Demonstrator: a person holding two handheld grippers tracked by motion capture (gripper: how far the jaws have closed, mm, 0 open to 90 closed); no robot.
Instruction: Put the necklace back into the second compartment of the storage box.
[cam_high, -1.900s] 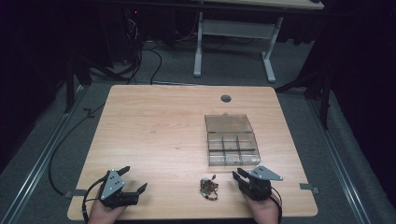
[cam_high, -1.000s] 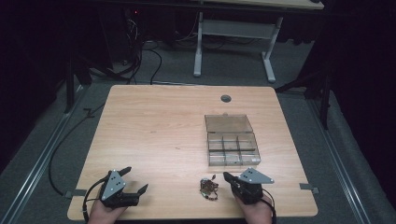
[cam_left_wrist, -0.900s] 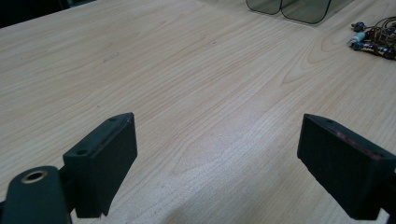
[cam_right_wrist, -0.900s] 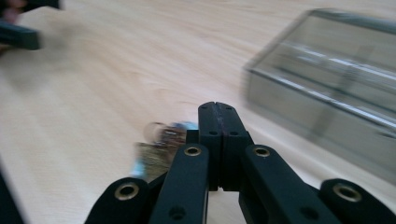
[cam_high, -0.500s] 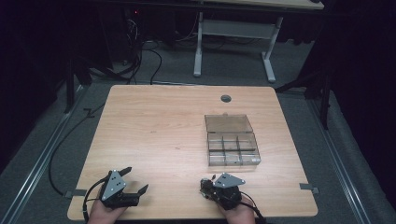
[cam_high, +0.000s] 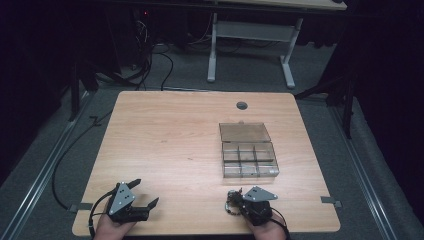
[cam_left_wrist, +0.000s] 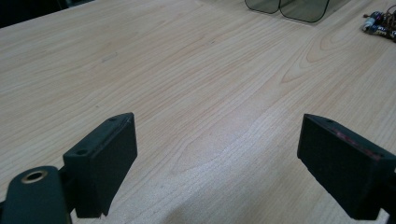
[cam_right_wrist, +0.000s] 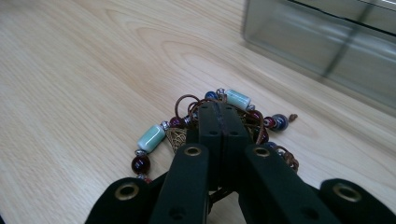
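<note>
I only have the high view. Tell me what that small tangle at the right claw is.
Observer: The right gripper view shows a beaded bracelet, with pale green tubes and dark red and blue beads on brown wire.
Operator: Report the right claw's jaws.
Observer: The right claw is shut. Its jaws are pressed together with the tips down on the bracelet. I cannot tell whether a strand is pinched.
Operator: Now check the left claw.
Observer: In the left gripper view, the left claw stands wide open over the bare table, with nothing between its jaws.
</note>
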